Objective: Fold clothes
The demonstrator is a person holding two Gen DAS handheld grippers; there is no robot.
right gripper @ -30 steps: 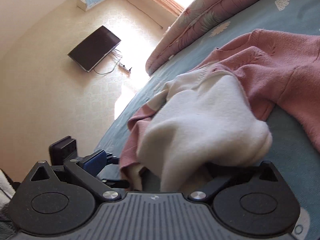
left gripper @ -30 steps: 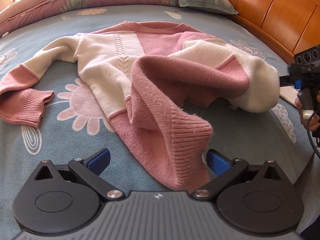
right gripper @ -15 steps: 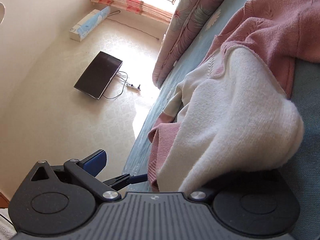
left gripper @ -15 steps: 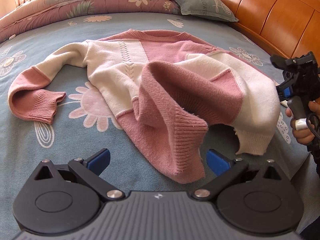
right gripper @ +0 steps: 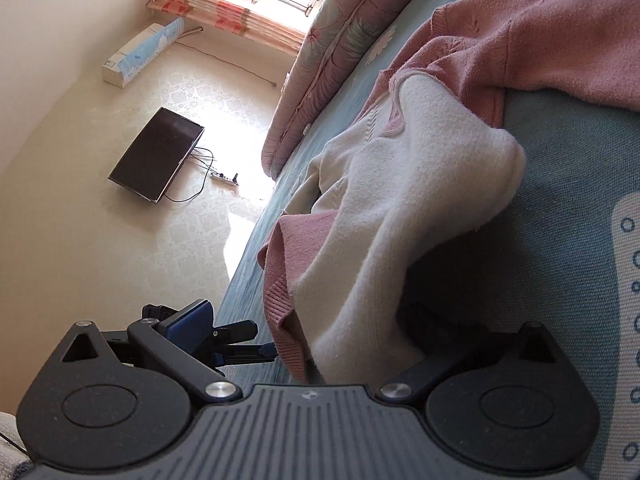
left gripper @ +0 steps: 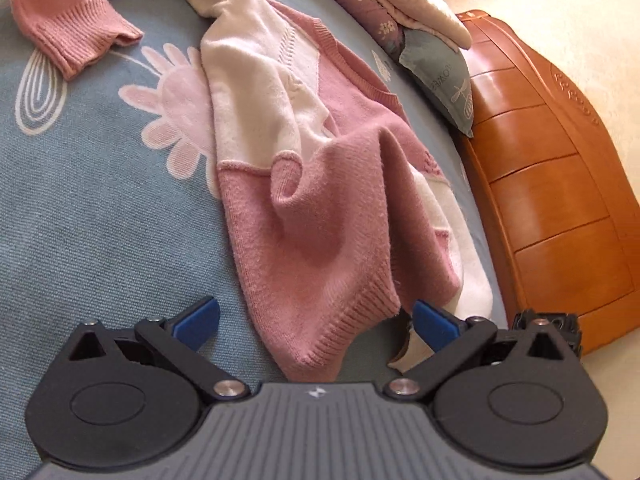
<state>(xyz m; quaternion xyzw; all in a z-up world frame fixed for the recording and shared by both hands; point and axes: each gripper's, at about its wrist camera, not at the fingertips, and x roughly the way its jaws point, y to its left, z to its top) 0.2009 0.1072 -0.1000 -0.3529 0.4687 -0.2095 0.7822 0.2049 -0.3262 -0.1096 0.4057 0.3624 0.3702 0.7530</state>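
Observation:
A pink and cream knitted sweater (left gripper: 320, 216) lies rumpled on the blue flowered bedspread (left gripper: 100, 208). Its ribbed pink hem (left gripper: 340, 332) rests between the wide-apart blue pads (left gripper: 198, 318) of my left gripper (left gripper: 316, 320), which is open. One pink cuffed sleeve (left gripper: 68, 28) lies at the far left. In the right wrist view, a cream part of the sweater (right gripper: 384, 240) drapes over my right gripper (right gripper: 312, 328) and hides its right finger. The left blue pad (right gripper: 190, 320) stands far out, so the gripper is open. The two grippers are close together at the bed's edge.
An orange wooden headboard (left gripper: 560, 184) runs along the right, with a grey pillow (left gripper: 440, 76) and a folded floral quilt (left gripper: 384, 8) against it. Beyond the bed are a pale floor, a flat black screen (right gripper: 156, 156) with cables, and a long box (right gripper: 140, 52).
The raised pink hem and cream fold have sunk onto the bed. My left gripper has swung right toward the headboard, and the right gripper now sits beside it.

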